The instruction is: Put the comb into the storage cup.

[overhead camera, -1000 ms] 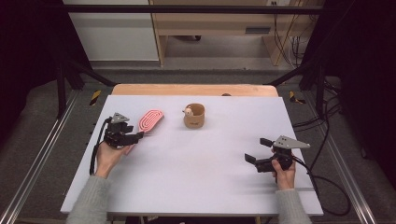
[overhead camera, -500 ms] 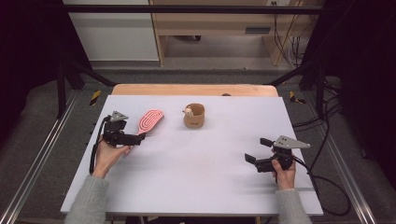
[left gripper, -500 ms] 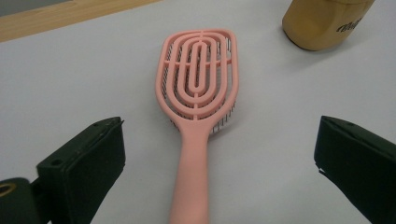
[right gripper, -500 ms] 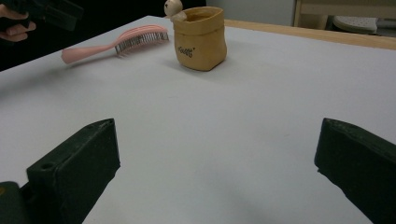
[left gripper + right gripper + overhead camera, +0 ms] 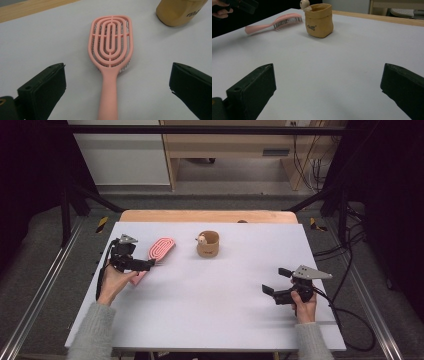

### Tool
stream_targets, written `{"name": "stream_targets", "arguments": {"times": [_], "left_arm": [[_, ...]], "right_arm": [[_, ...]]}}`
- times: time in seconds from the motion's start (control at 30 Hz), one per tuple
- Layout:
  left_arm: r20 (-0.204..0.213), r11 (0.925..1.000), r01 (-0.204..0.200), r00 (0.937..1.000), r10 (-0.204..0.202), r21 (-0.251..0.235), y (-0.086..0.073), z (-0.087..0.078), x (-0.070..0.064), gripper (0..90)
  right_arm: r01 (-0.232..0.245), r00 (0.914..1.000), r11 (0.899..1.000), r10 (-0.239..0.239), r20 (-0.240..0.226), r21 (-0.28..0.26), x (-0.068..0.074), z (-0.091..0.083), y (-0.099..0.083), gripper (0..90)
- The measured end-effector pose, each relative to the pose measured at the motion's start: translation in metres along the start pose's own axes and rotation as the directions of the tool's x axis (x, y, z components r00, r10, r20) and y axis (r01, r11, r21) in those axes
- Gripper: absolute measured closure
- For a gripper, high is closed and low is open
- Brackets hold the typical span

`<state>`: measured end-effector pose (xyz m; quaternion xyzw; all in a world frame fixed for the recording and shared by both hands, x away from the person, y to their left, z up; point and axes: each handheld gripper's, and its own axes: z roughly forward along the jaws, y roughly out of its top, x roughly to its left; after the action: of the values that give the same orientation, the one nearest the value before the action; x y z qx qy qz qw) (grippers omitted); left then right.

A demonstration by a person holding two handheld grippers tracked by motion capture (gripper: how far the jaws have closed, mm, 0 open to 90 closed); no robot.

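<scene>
A pink hairbrush (image 5: 111, 52) with a pattern of nested oval slots lies on the white table (image 5: 210, 305). The pouch (image 5: 319, 20) is tan with dark lettering; each hand-held gripper (image 5: 117, 87) has black jaws.

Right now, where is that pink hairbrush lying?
The pink hairbrush lies bristles down on the white table, far left in the high view, just left of the tan pouch, its handle between the open left gripper jaws.

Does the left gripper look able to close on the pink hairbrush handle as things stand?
Probably yes. The left gripper has its jaws wide open on either side of the pink hairbrush handle, with bare white table and nothing between; the tan pouch sits well off.
</scene>
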<state>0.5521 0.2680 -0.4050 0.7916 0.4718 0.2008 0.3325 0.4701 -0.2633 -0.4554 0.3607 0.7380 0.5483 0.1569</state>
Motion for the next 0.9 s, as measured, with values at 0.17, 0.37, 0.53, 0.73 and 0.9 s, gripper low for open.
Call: {"name": "stream_targets", "arguments": {"times": [0.17,0.37,0.53,0.73,0.9], "left_arm": [[-0.004,0.9994,-0.005,1.0000,0.005,0.034,0.001,0.009,0.003,0.8],[-0.004,0.9978,-0.007,1.0000,0.008,0.065,-0.001,0.018,0.006,0.9],[-0.002,0.9965,-0.004,1.0000,0.004,0.083,-0.003,0.025,0.009,1.1],[-0.002,0.9940,-0.003,1.0000,0.003,0.110,-0.006,0.033,0.011,2.6],[0.001,0.9929,0.001,1.0000,-0.001,0.119,-0.008,0.037,0.013,5.2]], "right_arm": [[0.001,1.0000,1.000,-0.001,0.000,0.002,0.000,0.000,0.000,0.4],[0.000,1.0000,1.000,0.000,0.000,0.002,0.000,0.000,0.000,0.4],[0.000,1.0000,1.000,0.000,0.000,0.000,0.000,0.000,0.000,0.4],[0.002,1.0000,1.000,-0.002,-0.001,0.001,0.000,0.000,0.000,0.4],[-0.001,1.0000,1.000,0.001,0.000,-0.002,0.000,0.000,0.000,0.4]]}}
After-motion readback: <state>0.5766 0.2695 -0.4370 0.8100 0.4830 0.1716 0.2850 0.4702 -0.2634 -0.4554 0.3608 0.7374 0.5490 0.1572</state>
